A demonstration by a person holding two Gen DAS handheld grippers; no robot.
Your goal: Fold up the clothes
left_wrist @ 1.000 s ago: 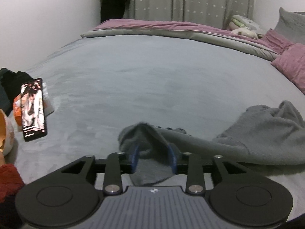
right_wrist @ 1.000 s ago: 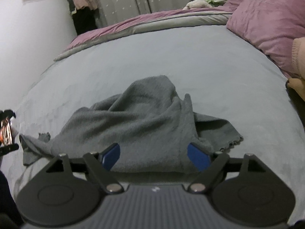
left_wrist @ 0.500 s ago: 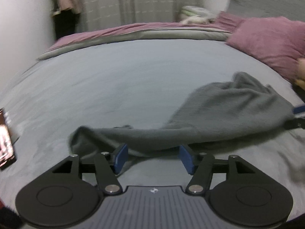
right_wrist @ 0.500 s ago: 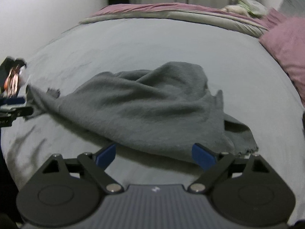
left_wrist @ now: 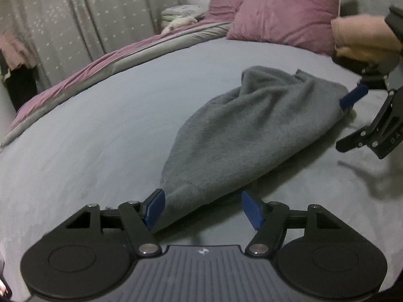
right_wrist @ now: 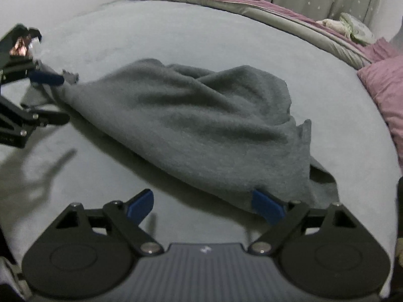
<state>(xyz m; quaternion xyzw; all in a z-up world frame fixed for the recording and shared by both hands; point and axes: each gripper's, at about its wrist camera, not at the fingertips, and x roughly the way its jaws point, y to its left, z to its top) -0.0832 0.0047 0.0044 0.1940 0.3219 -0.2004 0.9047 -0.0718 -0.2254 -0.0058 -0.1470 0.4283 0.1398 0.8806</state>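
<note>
Now grey knit garment (left_wrist: 254, 128) lies bunched on grey bed cover (left_wrist: 100, 130), stretched between two grippers. Left gripper (left_wrist: 201, 209) wide apart, near corner resting against its left finger only, not pinched. Right gripper (right_wrist: 201, 205) also spread, cloth edge touching its right finger. Step, as I judge: spreading garment flat before fold. Next move needs both claws to clench on opposite corners, then pull evenly.
</note>
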